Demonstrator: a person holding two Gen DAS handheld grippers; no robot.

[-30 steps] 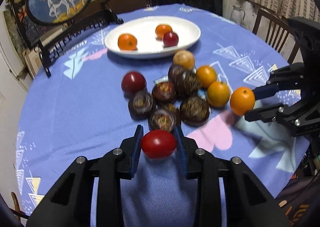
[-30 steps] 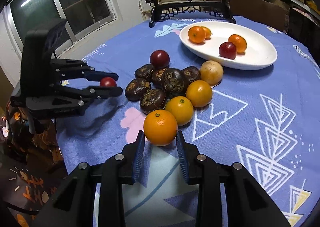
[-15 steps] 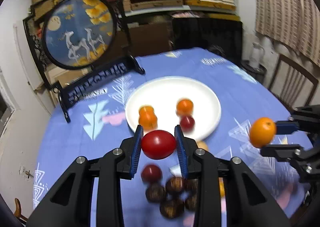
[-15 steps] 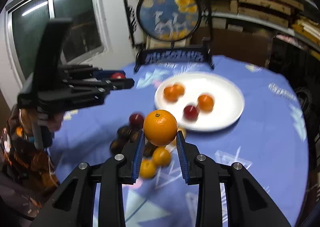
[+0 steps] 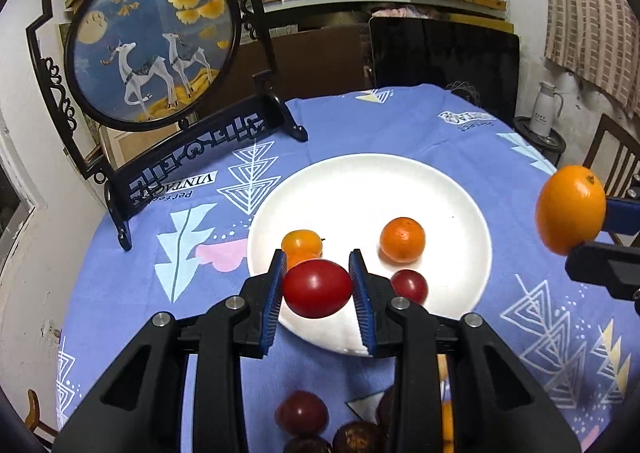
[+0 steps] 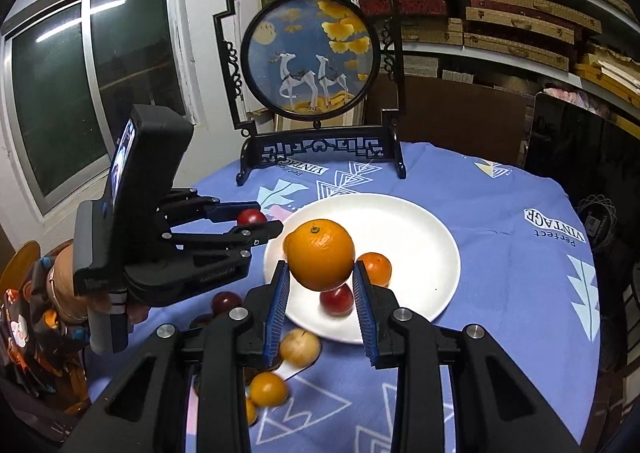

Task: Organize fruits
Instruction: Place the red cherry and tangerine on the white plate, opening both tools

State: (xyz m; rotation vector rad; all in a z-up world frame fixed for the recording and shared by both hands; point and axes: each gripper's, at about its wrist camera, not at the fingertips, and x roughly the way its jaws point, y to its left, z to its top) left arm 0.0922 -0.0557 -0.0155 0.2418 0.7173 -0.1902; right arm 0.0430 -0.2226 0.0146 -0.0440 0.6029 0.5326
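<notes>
Glossy red tomato [image 5: 317, 288] pinched in left gripper [image 5: 318, 289], held above near rim of white plate [image 5: 368, 181]. Round orange [image 6: 321, 255] clamped in right gripper [image 6: 321, 285] over plate, which holds two small oranges and a dark red fruit. Only right wrist view shows window [image 6: 80, 85]; only left shows white jug [image 5: 546, 109].

right gripper [image 6: 321, 295] jaws clamp an orange [image 6: 321, 254] — above the white plate [image 6: 420, 237].
</notes>
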